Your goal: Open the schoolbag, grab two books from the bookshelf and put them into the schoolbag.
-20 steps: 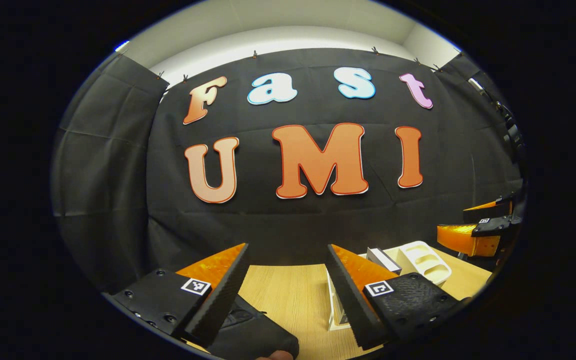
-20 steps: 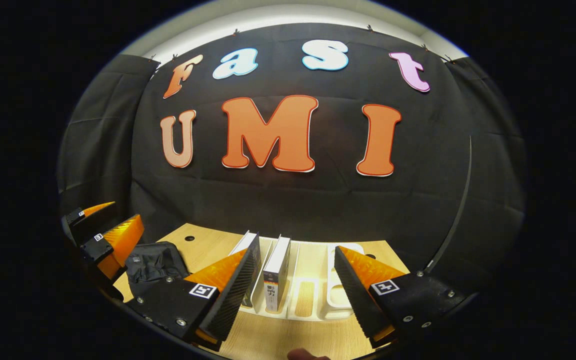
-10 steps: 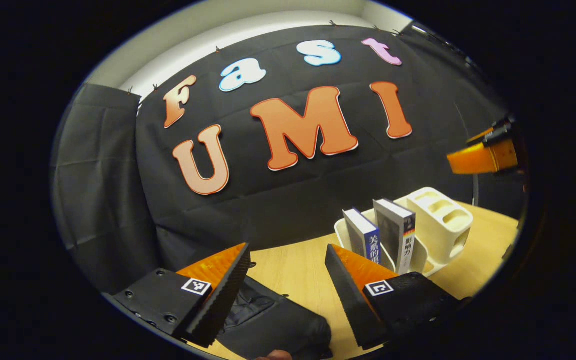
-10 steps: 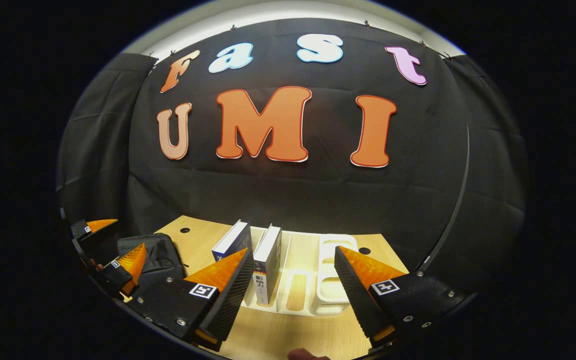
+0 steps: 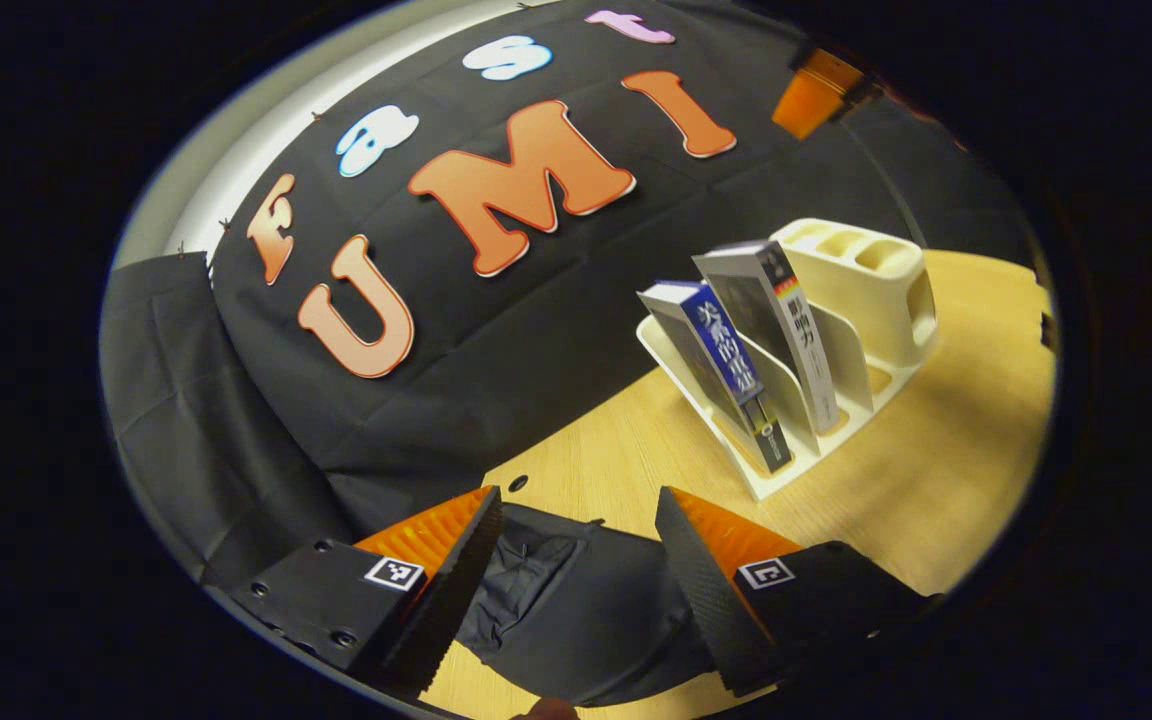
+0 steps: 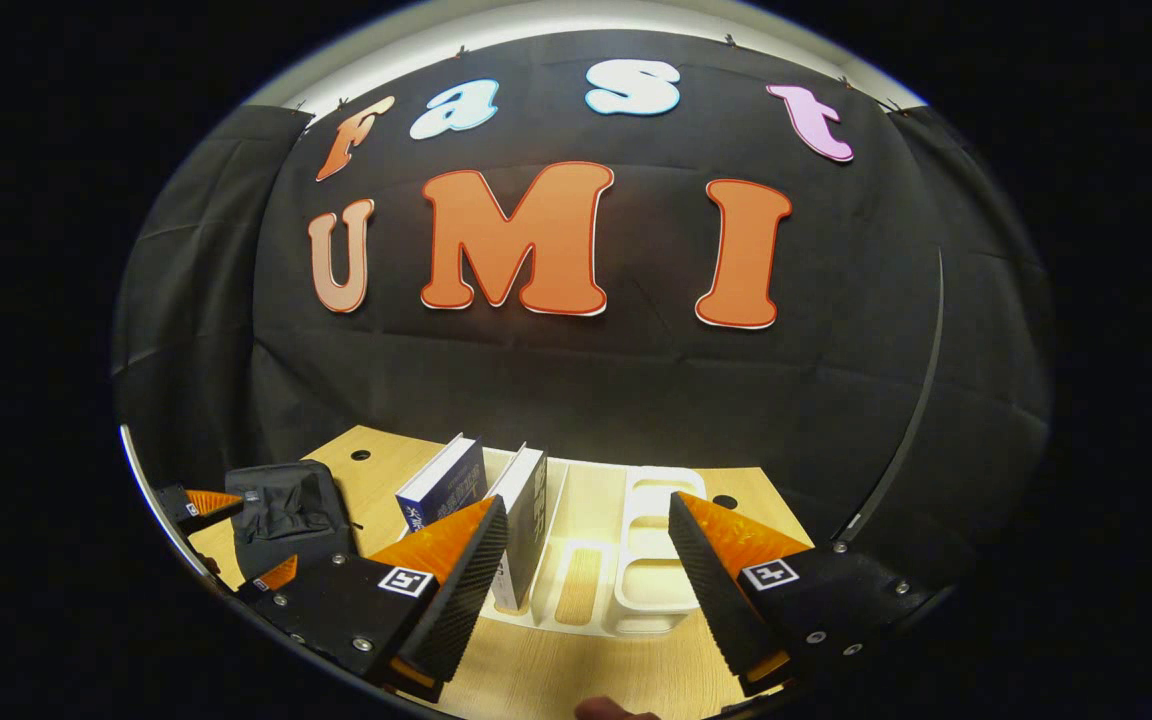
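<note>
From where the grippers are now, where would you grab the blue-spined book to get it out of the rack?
Pinch the blue-spined book by its free upper end, coming from above with a finger on each cover. It leans in the end slot of the white rack, dividers hiding its foot, with a second book close alongside.

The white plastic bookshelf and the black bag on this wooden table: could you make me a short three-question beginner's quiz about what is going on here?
1. True or false: two books stand in the white plastic bookshelf.
2. Which gripper hangs over the black fabric schoolbag? A) left gripper B) right gripper
3. Fill in: the blue-spined book and the grey-covered book both lean in their slots, and neither gripper is ____ on anything.

Key
1. True.
2. A: in the left gripper view the left gripper is open above the schoolbag, while the right gripper points at the bookshelf.
3. shut: both sets of jaws are apart and empty.
</note>
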Action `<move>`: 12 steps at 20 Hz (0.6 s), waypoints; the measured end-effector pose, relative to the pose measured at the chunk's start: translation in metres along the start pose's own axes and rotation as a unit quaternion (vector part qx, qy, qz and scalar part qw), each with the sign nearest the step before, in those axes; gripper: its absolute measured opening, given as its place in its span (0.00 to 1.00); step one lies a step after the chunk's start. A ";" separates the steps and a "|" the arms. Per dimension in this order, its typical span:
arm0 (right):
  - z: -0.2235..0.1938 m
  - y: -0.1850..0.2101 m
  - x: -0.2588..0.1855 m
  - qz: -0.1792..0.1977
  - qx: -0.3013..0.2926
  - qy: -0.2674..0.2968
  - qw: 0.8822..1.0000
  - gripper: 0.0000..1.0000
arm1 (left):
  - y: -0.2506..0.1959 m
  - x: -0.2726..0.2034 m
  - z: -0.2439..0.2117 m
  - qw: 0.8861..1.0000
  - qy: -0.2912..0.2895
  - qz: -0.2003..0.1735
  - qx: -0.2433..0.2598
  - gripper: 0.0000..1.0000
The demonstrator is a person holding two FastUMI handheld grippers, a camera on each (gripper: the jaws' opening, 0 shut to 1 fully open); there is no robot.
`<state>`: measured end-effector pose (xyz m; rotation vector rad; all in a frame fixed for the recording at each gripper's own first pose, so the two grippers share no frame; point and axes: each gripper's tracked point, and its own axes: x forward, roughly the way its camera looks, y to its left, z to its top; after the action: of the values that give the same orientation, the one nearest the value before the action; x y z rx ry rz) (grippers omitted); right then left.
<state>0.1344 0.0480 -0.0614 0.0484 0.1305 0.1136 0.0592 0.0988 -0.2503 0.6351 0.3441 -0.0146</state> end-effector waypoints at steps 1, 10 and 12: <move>-0.003 -0.003 0.002 0.000 0.002 0.001 1.000 0.96 | -0.009 0.001 -0.013 1.000 0.011 -0.005 0.014 0.98; -0.012 -0.028 0.006 -0.008 0.014 0.007 1.000 0.96 | -0.045 0.000 -0.104 0.990 0.104 -0.020 0.095 0.98; -0.013 -0.032 0.006 -0.009 0.015 0.007 1.000 0.96 | -0.047 -0.001 -0.113 0.988 0.115 -0.018 0.104 0.98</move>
<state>0.1421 0.0177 -0.0767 0.0757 0.1471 0.0935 0.0179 0.1273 -0.3623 0.8390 0.5827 -0.0114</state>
